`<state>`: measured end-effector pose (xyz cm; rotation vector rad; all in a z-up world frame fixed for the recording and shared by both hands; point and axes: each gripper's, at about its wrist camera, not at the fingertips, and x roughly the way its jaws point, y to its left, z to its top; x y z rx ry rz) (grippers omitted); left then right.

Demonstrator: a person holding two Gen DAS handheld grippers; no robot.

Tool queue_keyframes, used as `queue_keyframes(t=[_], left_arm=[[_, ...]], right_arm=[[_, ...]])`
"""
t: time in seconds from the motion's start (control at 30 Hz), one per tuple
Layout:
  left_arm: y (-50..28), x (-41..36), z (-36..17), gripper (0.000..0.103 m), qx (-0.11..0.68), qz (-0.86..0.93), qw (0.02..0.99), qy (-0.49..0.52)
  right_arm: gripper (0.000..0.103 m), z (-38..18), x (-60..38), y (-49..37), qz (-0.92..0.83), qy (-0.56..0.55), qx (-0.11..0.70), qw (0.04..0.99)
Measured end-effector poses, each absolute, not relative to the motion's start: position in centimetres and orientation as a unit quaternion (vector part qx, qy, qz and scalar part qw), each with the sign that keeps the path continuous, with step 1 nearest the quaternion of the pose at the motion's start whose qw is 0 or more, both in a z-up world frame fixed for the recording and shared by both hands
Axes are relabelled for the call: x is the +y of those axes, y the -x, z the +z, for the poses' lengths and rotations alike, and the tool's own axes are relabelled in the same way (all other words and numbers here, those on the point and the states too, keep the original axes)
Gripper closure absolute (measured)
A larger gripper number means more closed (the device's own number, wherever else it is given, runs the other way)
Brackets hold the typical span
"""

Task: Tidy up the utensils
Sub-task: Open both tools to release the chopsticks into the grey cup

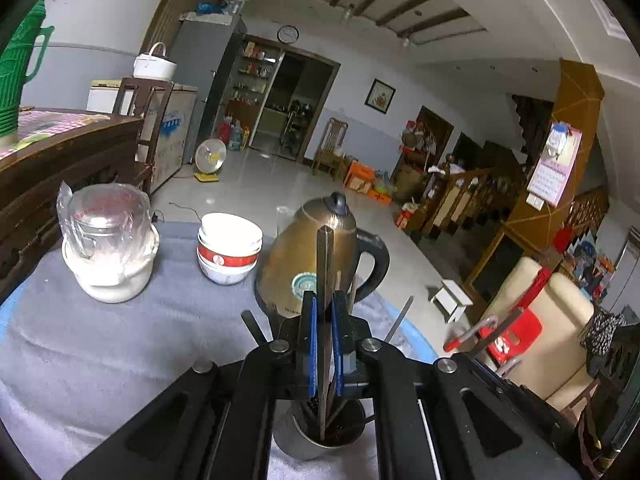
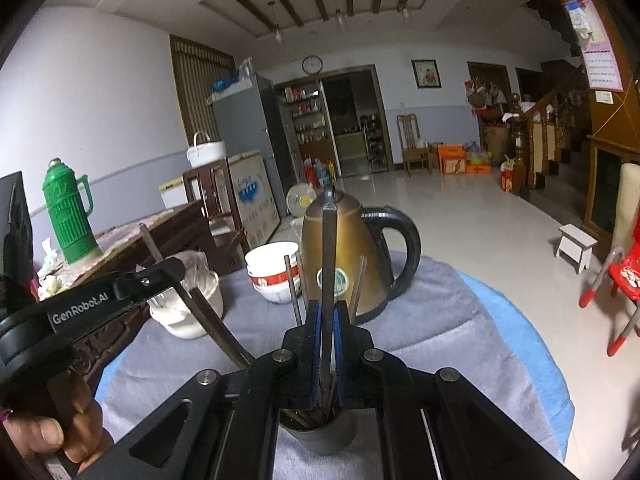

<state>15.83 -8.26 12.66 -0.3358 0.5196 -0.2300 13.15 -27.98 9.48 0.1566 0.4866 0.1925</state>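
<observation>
Steel cup (image 1: 320, 436) may tip: both grippers (image 1: 325, 316) (image 2: 328, 320) clamp chopsticks (image 1: 325, 264) (image 2: 329, 264) above its crowded mouth at lower centre.

Brass-coloured kettle (image 1: 320, 256) is seen straight ahead of the jaws, black handle turned right. Stacked white bowls with a red band (image 1: 229, 249) are set just left of it. Further left, a glass jar wrapped in plastic (image 1: 108, 240) is seen with white contents. All are carried on a grey cloth (image 1: 120, 344) over a blue cover (image 2: 520, 340). Green thermos (image 2: 69, 216) is parked far left on a dark wooden cabinet (image 1: 68, 160). Red stool (image 2: 624, 276) and small white stool (image 2: 576, 245) are seen on the floor to the right.
</observation>
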Motion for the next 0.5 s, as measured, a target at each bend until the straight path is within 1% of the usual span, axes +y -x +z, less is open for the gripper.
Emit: queue_keyframes(t=[0.13,0.27,0.3,0.33,0.37,0.4,0.43,0.47,0.5], left_arm=[[-16.6,-9.0,11.8,0.096,0.270,-0.119,0.943,0.156],[-17.3,-9.8,10.7,0.096,0.302,-0.129,0.934,0.141],[-17.3,-9.8,10.5,0.094,0.311,-0.125,0.932,0.136],[-17.0,-9.7,10.6,0.088,0.314,-0.121,0.932,0.135],[-16.6,-9.3,10.8,0.075,0.311,-0.119,0.933,0.138],[-16.1,-8.9,11.2,0.067,0.303,-0.116,0.935,0.143],[-15.4,-8.4,11.7,0.054,0.291,-0.112,0.939,0.147],[-14.7,-7.8,12.2,0.050,0.278,-0.106,0.943,0.149],[-14.3,-7.5,12.5,0.049,0.271,-0.102,0.946,0.148]], right_arm=[[0.097,8.4,-27.7,-14.1,0.097,-0.078,0.263,0.957],[0.096,7.3,-27.5,-15.2,0.107,-0.083,0.295,0.946],[0.095,7.1,-27.6,-15.4,0.101,-0.086,0.302,0.944],[0.094,7.0,-27.8,-15.4,0.096,-0.090,0.305,0.943],[0.094,7.1,-28.2,-15.3,0.088,-0.097,0.306,0.943],[0.094,7.3,-28.6,-15.0,0.082,-0.103,0.303,0.944],[0.094,7.6,-29.0,-14.5,0.074,-0.104,0.299,0.946],[0.094,7.8,-29.1,-14.3,0.067,-0.103,0.296,0.947],[0.094,8.1,-29.4,-13.7,0.058,-0.103,0.293,0.949]])
